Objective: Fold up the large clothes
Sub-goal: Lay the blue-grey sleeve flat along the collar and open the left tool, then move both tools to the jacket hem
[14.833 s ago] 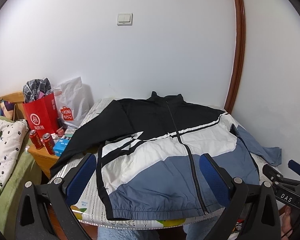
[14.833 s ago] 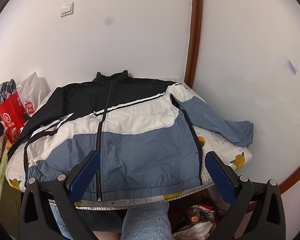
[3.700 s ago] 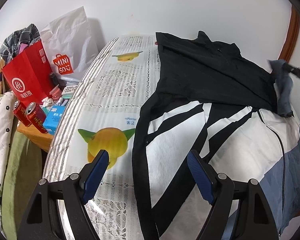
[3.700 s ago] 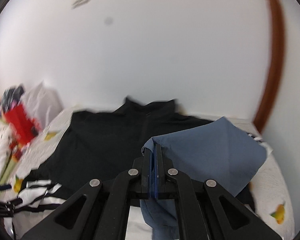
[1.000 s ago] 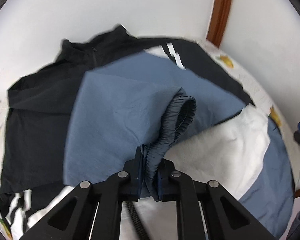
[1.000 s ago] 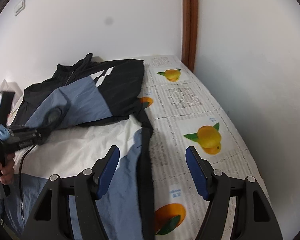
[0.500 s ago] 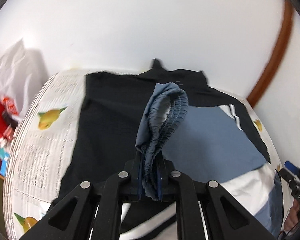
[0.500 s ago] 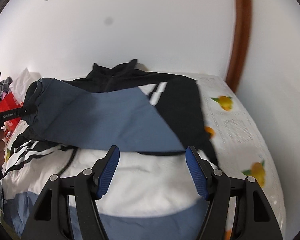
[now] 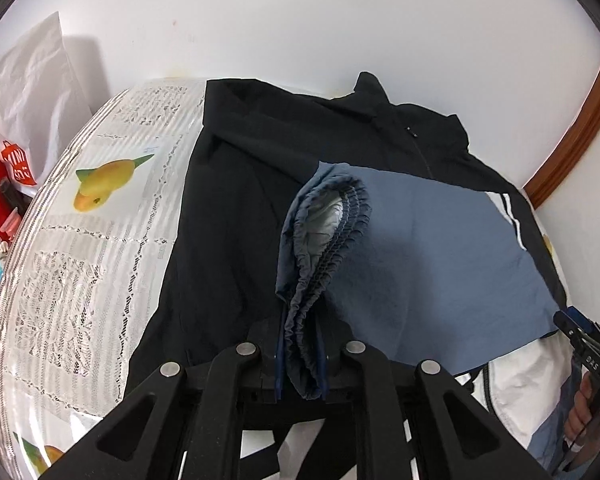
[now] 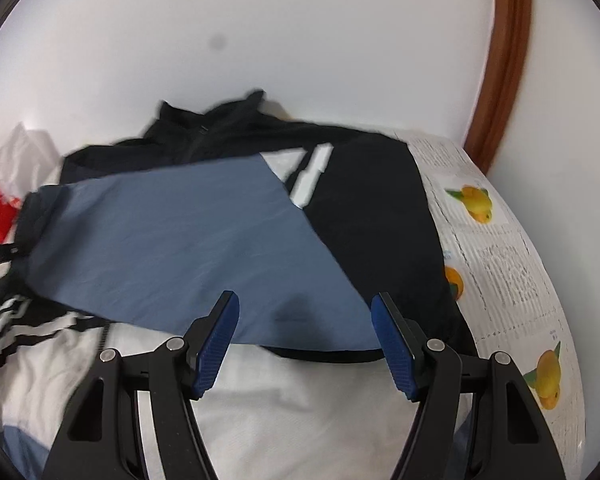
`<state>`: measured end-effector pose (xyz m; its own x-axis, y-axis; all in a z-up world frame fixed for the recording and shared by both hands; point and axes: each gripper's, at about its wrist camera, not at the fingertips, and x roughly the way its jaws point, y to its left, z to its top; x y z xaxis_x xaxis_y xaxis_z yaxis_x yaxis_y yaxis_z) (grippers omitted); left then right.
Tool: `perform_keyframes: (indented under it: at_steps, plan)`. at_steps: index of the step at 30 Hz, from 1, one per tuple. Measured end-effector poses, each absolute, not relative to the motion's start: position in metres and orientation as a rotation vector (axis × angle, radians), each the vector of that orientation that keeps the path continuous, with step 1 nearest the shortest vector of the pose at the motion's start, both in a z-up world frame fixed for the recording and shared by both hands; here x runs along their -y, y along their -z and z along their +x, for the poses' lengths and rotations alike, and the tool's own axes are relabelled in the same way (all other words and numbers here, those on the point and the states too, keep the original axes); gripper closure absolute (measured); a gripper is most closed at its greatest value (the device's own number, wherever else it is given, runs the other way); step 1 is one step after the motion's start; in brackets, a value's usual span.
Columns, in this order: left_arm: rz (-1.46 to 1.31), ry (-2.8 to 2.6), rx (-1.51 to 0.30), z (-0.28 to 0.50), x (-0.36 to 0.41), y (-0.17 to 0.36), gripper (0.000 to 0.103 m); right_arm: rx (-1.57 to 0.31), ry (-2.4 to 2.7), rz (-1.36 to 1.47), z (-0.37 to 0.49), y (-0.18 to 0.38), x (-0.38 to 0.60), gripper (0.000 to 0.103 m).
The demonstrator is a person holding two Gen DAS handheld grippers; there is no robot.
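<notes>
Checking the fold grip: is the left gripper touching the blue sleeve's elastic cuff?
Touching. The left wrist view shows the left gripper pinching the gathered blue elastic cuff.

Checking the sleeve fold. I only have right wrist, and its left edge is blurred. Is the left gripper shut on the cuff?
Observer: Yes. The left gripper is shut on the sleeve cuff, with the elastic bunched between its pads.
Operator: What is the cuff over?
Observer: It is over the black part of the jacket, not past its edge onto the tablecloth.
Operator: Cuff flat?
Observer: No, it gapes open and pale lining shows inside.
</notes>
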<state>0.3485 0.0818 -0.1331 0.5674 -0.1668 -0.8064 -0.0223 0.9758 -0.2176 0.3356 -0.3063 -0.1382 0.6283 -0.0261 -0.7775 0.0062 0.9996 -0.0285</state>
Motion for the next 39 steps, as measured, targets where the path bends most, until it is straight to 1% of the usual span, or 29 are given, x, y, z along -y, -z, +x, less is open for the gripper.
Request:
perform_keyframes:
  at_steps: [2,5,10,21,25,30,31,32,33,35,37,39]
  plan:
    - [-0.192,0.073,-0.962,0.348,-0.081,0.133,0.083,-0.922,0.046,-0.02,0.341,0.148,0.309,0.035]
    - [-0.161,0.05,-0.956,0.347,-0.081,0.132,0.082,-0.947,0.073,-0.014,0.345,0.158,0.311,0.035]
    - [-0.125,0.036,-0.942,0.341,-0.08,0.126,0.079,-0.93,0.085,-0.035,0.339,0.153,0.309,0.035]
    - [-0.054,0.031,-0.88,0.311,-0.079,0.098,0.079,-0.892,0.108,-0.045,0.303,0.123,0.31,0.035]
    - [-0.071,0.04,-0.886,0.294,-0.085,0.093,0.079,-0.923,0.112,0.015,0.289,0.12,0.323,0.035]
    - [-0.066,0.047,-0.925,0.267,-0.092,0.097,0.078,-0.941,0.144,0.02,0.263,0.122,0.34,0.035]
    - [-0.062,0.042,-0.931,0.262,-0.093,0.098,0.076,-0.942,0.147,0.02,0.257,0.123,0.343,0.035]
    - [-0.06,0.037,-0.936,0.256,-0.095,0.099,0.07,-0.943,0.15,0.02,0.253,0.123,0.346,0.035]
    - [-0.062,0.033,-0.94,0.247,-0.099,0.1,0.067,-0.943,0.156,0.021,0.244,0.124,0.35,0.035]
    - [-0.065,0.029,-0.944,0.232,-0.104,0.102,0.05,-0.943,0.164,0.021,0.231,0.125,0.357,0.034]
    - [-0.059,0.017,-0.948,0.217,-0.108,0.103,0.045,-0.938,0.181,0.027,0.213,0.126,0.366,0.031]
    - [-0.063,0.011,-0.959,0.201,-0.114,0.106,0.044,-0.935,0.193,0.031,0.197,0.129,0.373,0.027]
